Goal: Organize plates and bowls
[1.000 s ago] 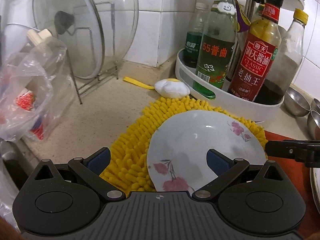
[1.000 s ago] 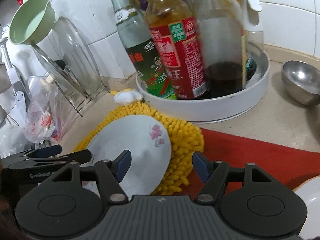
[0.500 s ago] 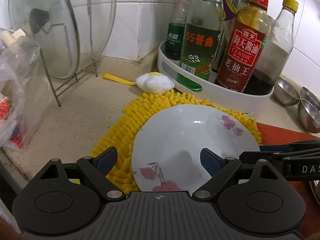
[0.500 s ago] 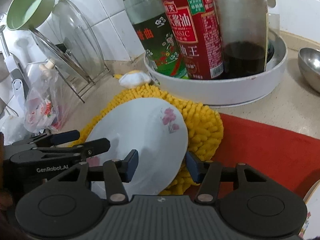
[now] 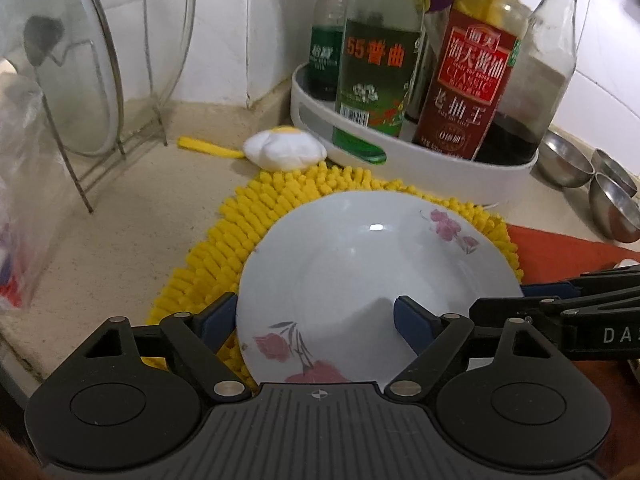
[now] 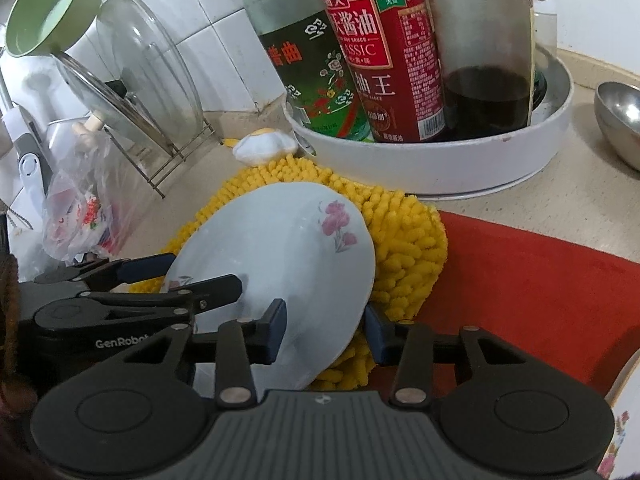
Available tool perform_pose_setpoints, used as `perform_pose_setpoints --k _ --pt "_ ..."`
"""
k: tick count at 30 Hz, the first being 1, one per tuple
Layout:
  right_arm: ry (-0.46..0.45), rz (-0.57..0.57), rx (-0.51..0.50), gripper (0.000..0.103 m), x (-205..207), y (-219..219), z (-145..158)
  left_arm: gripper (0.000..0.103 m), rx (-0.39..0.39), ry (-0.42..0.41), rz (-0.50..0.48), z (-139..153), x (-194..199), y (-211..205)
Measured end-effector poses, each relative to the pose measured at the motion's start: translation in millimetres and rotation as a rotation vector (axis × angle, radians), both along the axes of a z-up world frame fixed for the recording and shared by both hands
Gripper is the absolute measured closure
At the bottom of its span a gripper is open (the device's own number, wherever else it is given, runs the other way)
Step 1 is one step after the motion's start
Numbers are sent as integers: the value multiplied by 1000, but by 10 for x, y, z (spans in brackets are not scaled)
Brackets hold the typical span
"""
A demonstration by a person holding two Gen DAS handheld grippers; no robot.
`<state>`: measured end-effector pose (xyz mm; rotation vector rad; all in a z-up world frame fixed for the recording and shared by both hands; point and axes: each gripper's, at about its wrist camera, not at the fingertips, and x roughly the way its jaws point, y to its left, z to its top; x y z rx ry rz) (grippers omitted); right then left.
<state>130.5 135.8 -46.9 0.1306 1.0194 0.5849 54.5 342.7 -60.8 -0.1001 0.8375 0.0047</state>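
The floral plate (image 5: pixel 376 276) sits at frame centre, tilted on a yellow chenille mat (image 5: pixel 256 232) on the desk. The left gripper (image 5: pixel 314 320) and right gripper (image 6: pixel 324 330) straddle opposite rim edges, jaws apart and closing. Risk, by judgement: uneven pinching could slide the glazed rim off the pads and tip the plate toward the bottle tray (image 5: pixel 424 164).

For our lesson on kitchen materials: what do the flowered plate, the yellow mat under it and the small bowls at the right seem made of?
Flowered plate: likely glazed ceramic, glossy with a highlight. Yellow mat: soft chenille-like fabric, nubby tufts. Small bowls: probably stainless steel, grey mirror sheen.
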Motion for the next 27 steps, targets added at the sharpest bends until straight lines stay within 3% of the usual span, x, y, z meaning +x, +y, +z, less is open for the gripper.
perform_pose_setpoints --k 2,10,14,18,27 --pt "2 4 0 65 16 22 -29 13 -35 4 5 -23 39 36" --pt "21 -2 13 67 -55 -56 23 15 -51 36 17 60 -122 -31" --pt "31 -2 20 67 -98 -114 -9 14 -37 20 4 13 -196 -51" --pt "20 5 30 64 -97 -96 -33 5 -44 24 1 -25 -127 -60" --pt "16 -16 44 67 -76 -119 -56 8 -16 10 26 13 -113 -119"
